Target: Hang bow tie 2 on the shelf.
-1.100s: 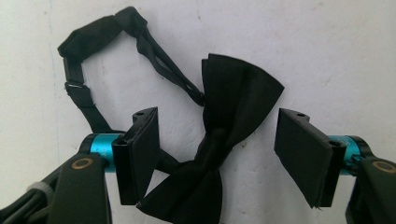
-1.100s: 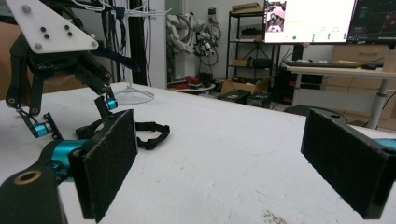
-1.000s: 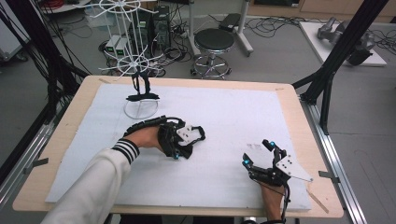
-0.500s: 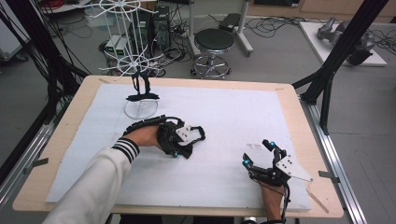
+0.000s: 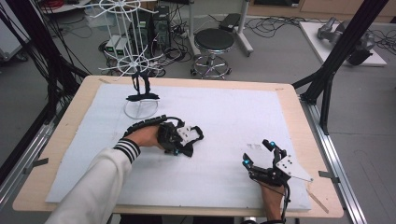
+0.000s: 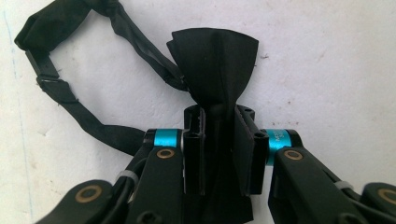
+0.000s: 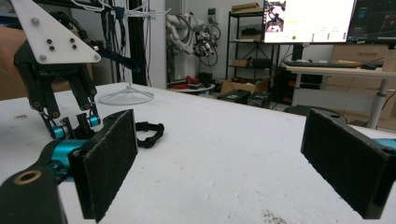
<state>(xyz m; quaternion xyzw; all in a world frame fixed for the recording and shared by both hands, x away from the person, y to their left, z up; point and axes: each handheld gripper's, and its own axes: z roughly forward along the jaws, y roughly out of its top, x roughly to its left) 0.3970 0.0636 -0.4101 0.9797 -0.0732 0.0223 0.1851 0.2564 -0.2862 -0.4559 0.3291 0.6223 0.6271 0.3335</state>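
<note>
On the white-covered desk [image 5: 224,121] I see the white wire stand [image 5: 140,108] at far left; my left gripper [image 6: 219,140], jaws just closing, pinches the black fabric bow tie [image 6: 212,65] at its knot; my right gripper [image 5: 259,153] rests apart, jaws wide, empty.

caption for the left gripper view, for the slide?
Left gripper, its jaws just closing, pinches a black bow tie at its knot on the white table cover.

Even, bright overhead room light, soft faint shadows; the monitor [image 7: 309,14] glares white; nearest parts in both gripper views blur slightly.
</note>
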